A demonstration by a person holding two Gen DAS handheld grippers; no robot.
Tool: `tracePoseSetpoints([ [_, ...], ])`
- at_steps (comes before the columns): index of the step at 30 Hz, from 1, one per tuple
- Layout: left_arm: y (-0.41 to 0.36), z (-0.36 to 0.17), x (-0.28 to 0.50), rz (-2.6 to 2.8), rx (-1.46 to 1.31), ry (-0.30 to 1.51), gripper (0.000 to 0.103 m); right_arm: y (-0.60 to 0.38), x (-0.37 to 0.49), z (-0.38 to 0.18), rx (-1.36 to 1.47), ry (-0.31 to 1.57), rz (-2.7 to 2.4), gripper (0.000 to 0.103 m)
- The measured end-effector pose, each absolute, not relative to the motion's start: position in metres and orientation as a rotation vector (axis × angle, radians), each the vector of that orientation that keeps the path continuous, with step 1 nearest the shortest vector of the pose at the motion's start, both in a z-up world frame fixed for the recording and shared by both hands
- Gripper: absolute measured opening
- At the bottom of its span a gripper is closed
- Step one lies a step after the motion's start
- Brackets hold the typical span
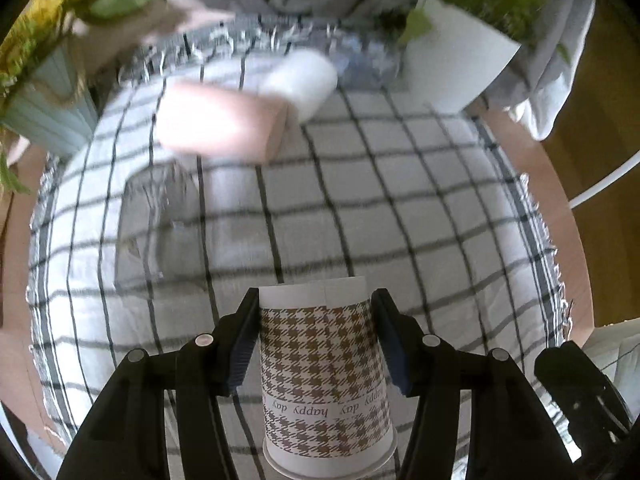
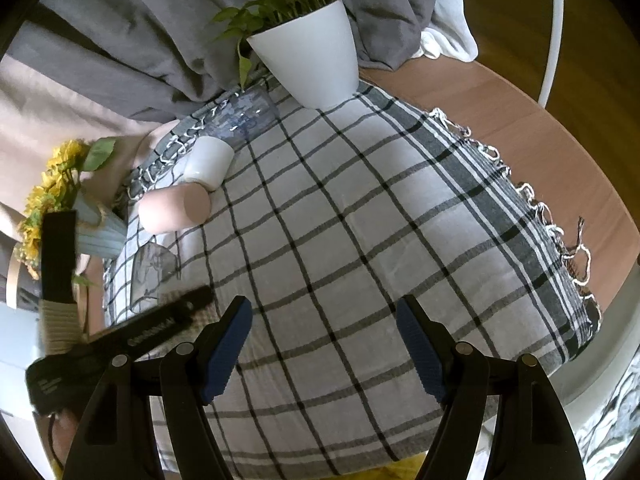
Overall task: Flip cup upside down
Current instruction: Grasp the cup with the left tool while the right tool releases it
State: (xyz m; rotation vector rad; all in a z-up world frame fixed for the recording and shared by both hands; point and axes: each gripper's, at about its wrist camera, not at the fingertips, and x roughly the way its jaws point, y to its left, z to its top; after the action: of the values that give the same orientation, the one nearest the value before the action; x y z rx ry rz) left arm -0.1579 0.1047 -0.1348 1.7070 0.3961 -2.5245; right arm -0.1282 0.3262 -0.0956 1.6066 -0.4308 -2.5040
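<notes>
A paper cup (image 1: pixel 324 376) with a brown houndstooth print and the words "happy day" sits between the fingers of my left gripper (image 1: pixel 314 312). The text reads upside down, the flat base points away from me and the rolled rim is nearest the camera. The left gripper is shut on the cup above the checked cloth (image 1: pixel 400 208). My right gripper (image 2: pixel 324 320) is open and empty over the cloth (image 2: pixel 360 240). The left gripper's body (image 2: pixel 152 332) shows at the lower left of the right wrist view.
A pink cup (image 1: pixel 224 120) and a white cup (image 1: pixel 304 76) lie on their sides at the back. A clear glass (image 1: pixel 160 216) stands at the left. A white plant pot (image 2: pixel 308 60), a blue vase with yellow flowers (image 2: pixel 96 228) and a clear tumbler (image 2: pixel 244 120) stand around the cloth's far edge.
</notes>
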Motion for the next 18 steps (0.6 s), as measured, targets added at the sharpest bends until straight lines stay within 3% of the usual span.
tracePoseSetpoints([
  [8, 0.112, -0.139, -0.168, -2.604, 1.453, 0.423, 0.055, 0.332, -0.126, -0.094, 1.601, -0.373, -2.560, 0.075],
  [11, 0.127, -0.134, -0.169, -2.672, 1.306, 0.329, 0.055, 0.333, -0.124, -0.095, 1.602, -0.292, -2.590, 0.074],
  [18, 0.142, -0.152, -0.169, -2.722, 1.298, 0.308, 0.055, 0.348, -0.114, -0.099, 1.644, -0.271, -2.655, 0.075],
])
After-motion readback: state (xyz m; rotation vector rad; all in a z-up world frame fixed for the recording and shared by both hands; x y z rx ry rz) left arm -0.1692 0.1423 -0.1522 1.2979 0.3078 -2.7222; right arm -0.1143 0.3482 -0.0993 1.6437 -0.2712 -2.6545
